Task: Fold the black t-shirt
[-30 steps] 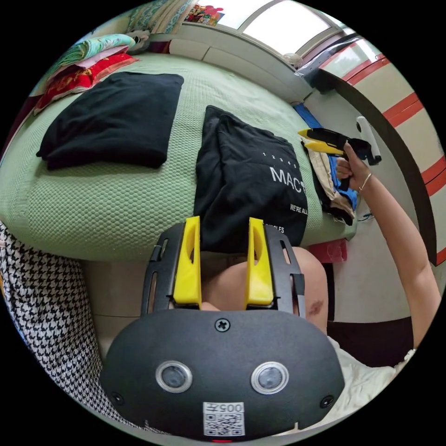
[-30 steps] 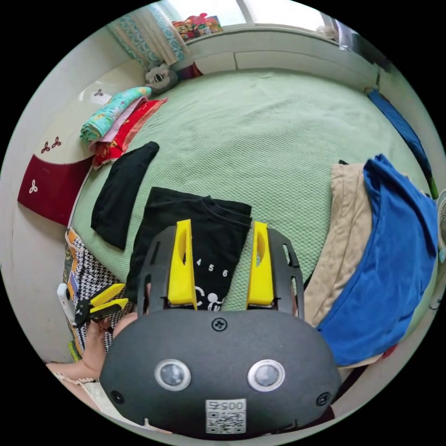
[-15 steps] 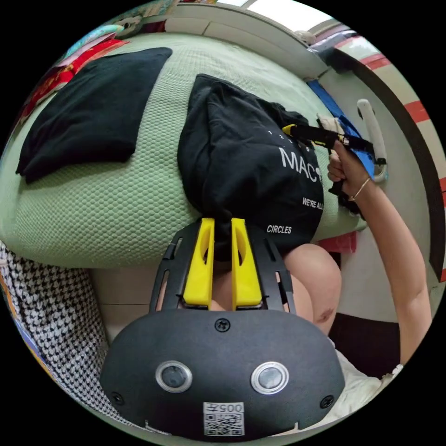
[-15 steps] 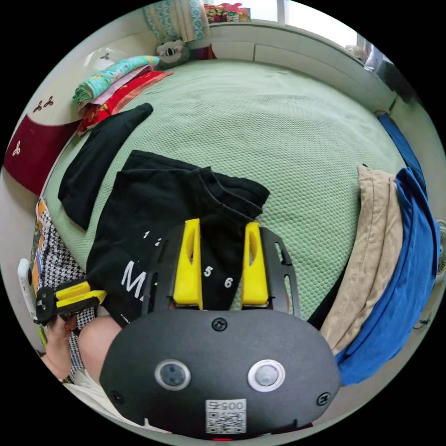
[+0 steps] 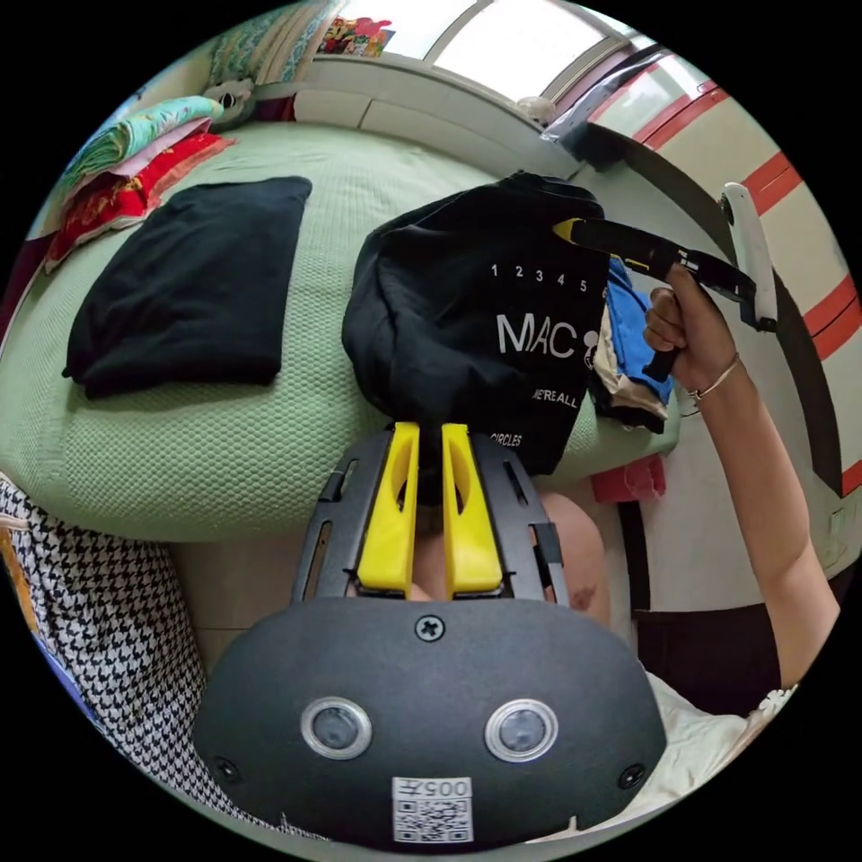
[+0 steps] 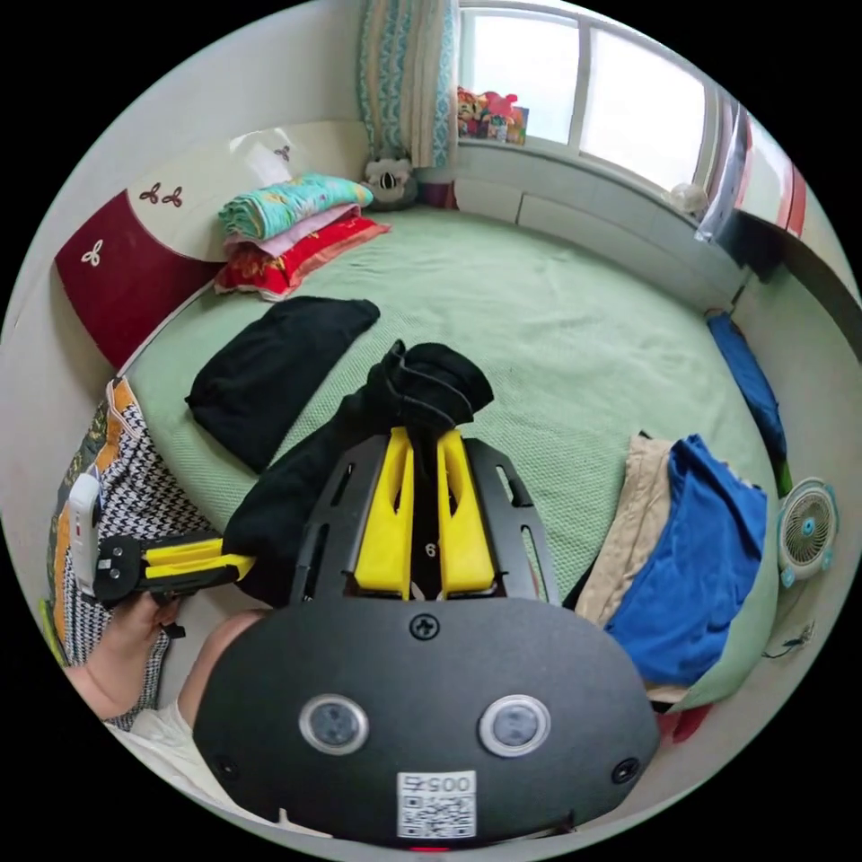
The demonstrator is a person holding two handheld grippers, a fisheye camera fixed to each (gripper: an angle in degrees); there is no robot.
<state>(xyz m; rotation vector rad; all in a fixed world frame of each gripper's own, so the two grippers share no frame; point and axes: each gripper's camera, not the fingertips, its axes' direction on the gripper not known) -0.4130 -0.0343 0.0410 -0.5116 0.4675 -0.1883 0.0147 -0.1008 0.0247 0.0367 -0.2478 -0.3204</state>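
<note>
Both pairs of yellow jaws are drawn nearly together on black cloth: in the left gripper view the left gripper (image 5: 429, 440) pinches the lower hem of the black t-shirt (image 5: 476, 332) between its two jaws, and in the right gripper view the right gripper (image 6: 422, 444) clamps a bunched upper part of the same shirt, a printed numeral showing in the narrow slit between the jaws. In the left gripper view the right gripper also appears at the shirt's upper right corner, held in a hand (image 5: 687, 337) with a thin bracelet at the wrist, its jaws closed on the fabric there. The shirt hangs stretched between the two grippers, lifted off the near edge of the bed (image 5: 224, 449), its white lettering facing the left camera, with a bare knee (image 5: 575, 557) just beneath it. In the right gripper view the left gripper sits at the lower left, gripping the far end of the shirt beside a houndstooth cloth (image 6: 153, 512). On the green mattress, a folded black garment (image 5: 189, 278) lies flat toward the left edge of the bed, apart from the held shirt. At the bed's right edge a pile of blue and beige clothes (image 6: 691, 557) rests, with a small fan (image 6: 806, 532) just beyond it. Farther back, a stack of folded bedding (image 6: 292, 229) in teal, pink and red sits at the far left corner by the headboard (image 6: 126, 269), a small plush toy (image 6: 388, 182) beside it, and the window (image 6: 584, 99) runs along the far edge.
</note>
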